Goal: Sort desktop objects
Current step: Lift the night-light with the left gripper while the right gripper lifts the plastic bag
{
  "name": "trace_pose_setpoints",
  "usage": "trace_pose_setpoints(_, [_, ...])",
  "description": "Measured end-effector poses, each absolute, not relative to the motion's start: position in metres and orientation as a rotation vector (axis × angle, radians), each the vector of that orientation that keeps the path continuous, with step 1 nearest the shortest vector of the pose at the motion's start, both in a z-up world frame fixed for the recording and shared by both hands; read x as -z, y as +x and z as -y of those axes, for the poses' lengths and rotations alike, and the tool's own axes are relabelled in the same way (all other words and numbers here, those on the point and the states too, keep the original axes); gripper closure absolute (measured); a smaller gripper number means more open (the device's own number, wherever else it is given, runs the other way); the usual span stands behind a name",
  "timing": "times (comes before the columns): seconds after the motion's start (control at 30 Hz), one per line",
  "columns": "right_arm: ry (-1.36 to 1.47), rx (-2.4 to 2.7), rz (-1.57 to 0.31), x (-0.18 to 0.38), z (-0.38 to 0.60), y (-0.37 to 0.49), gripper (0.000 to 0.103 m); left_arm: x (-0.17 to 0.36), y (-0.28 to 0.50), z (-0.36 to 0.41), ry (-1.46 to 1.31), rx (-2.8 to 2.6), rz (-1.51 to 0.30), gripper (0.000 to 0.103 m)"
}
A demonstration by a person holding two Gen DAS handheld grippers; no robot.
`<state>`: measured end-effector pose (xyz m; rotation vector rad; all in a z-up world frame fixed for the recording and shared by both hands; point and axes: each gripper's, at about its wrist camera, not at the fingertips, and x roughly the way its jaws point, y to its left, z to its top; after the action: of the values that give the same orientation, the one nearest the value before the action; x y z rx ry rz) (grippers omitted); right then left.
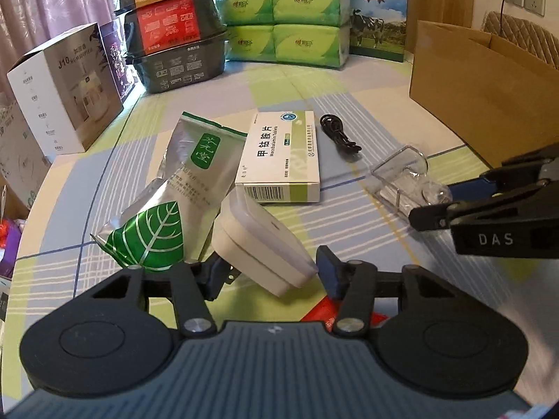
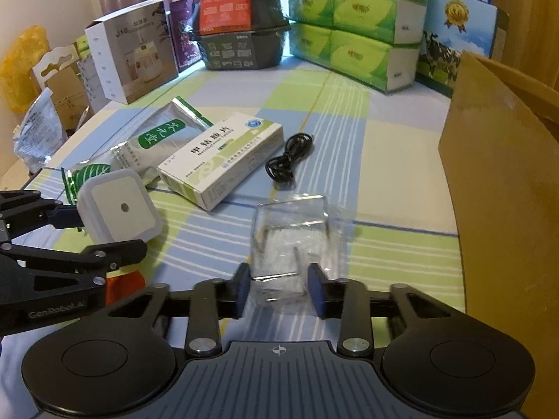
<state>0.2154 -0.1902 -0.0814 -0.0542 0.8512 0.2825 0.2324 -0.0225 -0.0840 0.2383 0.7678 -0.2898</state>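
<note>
Checked tablecloth: left gripper (image 1: 272,276) clasps a white night light (image 1: 258,248), right gripper (image 2: 279,289) grasps a clear box (image 2: 291,241); medicine box (image 1: 283,153), foil pouch (image 1: 174,188) and cable (image 1: 340,132) ahead remain unsorted.

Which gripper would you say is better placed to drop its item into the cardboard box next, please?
Right, probably. The right gripper holds the clear plastic case with the cardboard box directly beside it; the left gripper, gripping the white night light, sits farther away.
</note>
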Motion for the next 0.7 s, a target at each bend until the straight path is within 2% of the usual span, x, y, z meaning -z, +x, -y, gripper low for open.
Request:
trace_pose_setpoints(0.13, [-0.063, -0.284, -0.852, 0.082, 0.189, 0.215, 0.074, 0.085, 0.232, 0.022, 0.267, 0.269, -0.759, 0.053])
trace_pose_setpoints(0.37, [-0.085, -0.289, -0.842, 0.085, 0.188, 0.215, 0.074, 0.084, 0.228, 0.021, 0.353, 0.191, -0.7, 0.021])
trace_pose_setpoints(0.53, [-0.098, -0.289, -0.839, 0.085, 0.188, 0.216, 0.072, 0.095, 0.225, 0.031, 0.477, 0.219, -0.682, 0.022])
trace_pose_setpoints(0.63, [-0.095, -0.283, -0.835, 0.085, 0.19, 0.216, 0.067, 0.1, 0.226, 0.03, 0.478, 0.213, -0.691, 0.027])
trace_pose_setpoints(0.7, [-0.091, -0.281, -0.831, 0.084, 0.191, 0.216, 0.063, 0.099, 0.228, 0.029, 0.469, 0.207, -0.7, 0.038])
